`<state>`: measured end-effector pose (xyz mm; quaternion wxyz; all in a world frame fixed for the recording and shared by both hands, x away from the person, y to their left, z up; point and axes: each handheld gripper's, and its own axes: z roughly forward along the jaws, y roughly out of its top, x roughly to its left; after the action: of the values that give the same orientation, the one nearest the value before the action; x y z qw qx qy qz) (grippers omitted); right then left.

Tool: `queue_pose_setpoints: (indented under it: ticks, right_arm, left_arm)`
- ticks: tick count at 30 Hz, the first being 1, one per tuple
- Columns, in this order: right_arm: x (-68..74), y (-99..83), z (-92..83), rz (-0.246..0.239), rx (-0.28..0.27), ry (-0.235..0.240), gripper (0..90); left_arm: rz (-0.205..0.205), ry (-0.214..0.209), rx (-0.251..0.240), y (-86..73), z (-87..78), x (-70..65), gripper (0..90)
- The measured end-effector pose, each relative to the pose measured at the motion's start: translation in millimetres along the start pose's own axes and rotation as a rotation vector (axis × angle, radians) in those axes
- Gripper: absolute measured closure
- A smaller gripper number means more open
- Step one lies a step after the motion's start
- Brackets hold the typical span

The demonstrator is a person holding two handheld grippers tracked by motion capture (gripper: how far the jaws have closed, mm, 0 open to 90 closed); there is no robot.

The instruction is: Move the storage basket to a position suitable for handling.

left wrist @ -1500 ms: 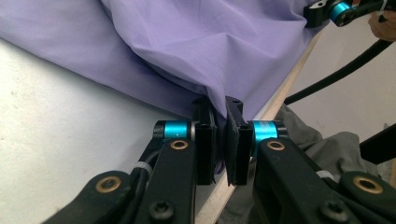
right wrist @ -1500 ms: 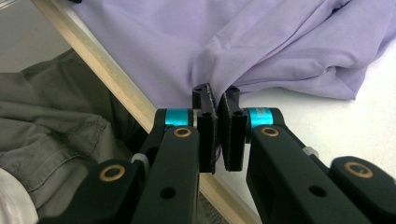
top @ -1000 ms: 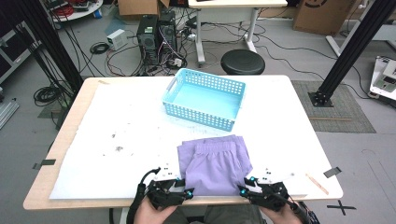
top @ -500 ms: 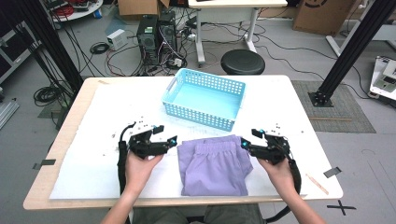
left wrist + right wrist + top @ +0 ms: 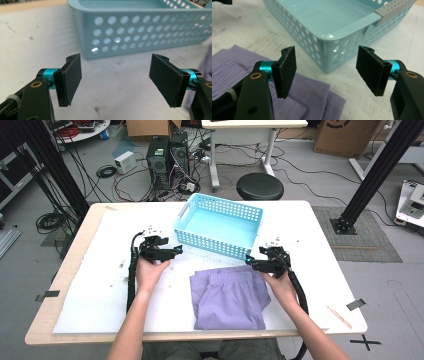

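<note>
Since the earlier frames both hands have travelled from the near bench edge up toward the basket, and both sets of jaws have just been opening with nothing between them. The folded purple shorts (image 5: 229, 295) lie flat near the front of the bench, released, their far edge close to the near wall of the light-blue perforated basket (image 5: 218, 241) but apart from it.

The left tongs (image 5: 173, 252) stand wide apart over bare bench, beside the basket's left corner. The right tongs (image 5: 251, 264) stand equally apart at the shorts' far right corner, just short of the basket's right corner.

Risk, as a judgement: if the shorts go into the basket next, a one-sided or shallow pinch would let the fold fall open; a low lift could drag fabric against the basket rim and push the light basket away.

Clearance: the white bench cover (image 5: 100, 295) is free left and right of the shorts; the basket interior is empty.
</note>
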<state>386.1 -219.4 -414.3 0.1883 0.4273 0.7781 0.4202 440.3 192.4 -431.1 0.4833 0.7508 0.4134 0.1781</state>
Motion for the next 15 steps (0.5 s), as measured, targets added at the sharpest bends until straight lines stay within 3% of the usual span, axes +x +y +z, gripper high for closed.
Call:
queue_pose_setpoints:
  ticks: [5, 8, 11, 15]
  right_arm:
    - [-0.2, 6.4, 15.2, -0.001, 0.011, -0.023, 36.3]
    - [-2.6, 5.8, 21.7, -0.011, 0.021, -0.020, 45.7]
    - [-6.0, 4.3, 22.4, -0.028, 0.057, -0.018, 60.7]
    - [-13.8, 3.3, 18.8, -0.019, 0.050, -0.044, 67.5]
  left_arm:
    - [0.045, -0.050, 0.034, 13.9, 16.2, 6.2, 26.1]
    - [0.069, -0.056, 0.014, 19.5, 20.6, 6.8, 26.1]
    - [0.060, -0.076, -0.016, 18.1, 22.6, 9.9, 26.1]
    - [0.073, -0.081, 0.013, 14.3, 29.4, 10.5, 26.1]
